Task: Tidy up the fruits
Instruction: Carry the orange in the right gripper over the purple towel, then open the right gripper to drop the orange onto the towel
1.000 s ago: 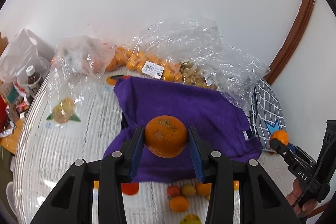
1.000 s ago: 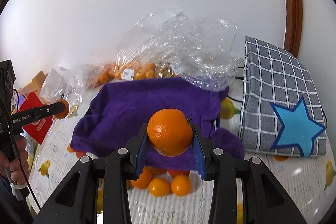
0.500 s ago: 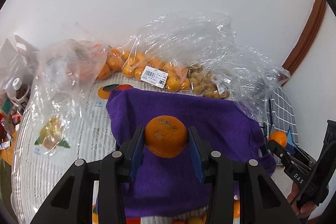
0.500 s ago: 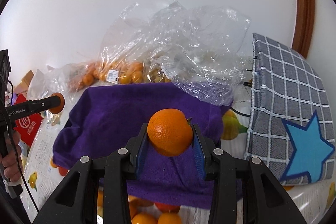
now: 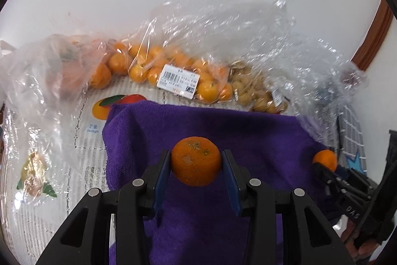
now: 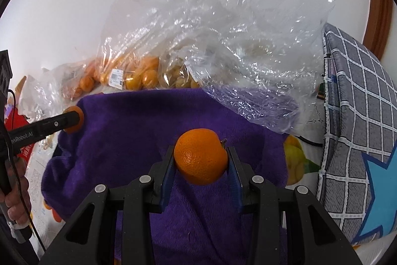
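Above the purple towel [image 5: 248,131] on the tabletop [image 5: 47,165], the left claw [image 5: 196,165] clamps a blemished orange [image 5: 196,160] while the right claw [image 6: 201,163] clamps a smooth orange [image 6: 201,156], bagged fruit [image 5: 173,71] lying beyond.

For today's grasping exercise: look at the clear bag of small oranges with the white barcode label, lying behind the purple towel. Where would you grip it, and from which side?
Probably grip the bag of small oranges by its loose, crumpled plastic top, coming from above. The fruit sits low and bunched, so the empty film standing above it gathers easily. Both grippers already hold an orange each.
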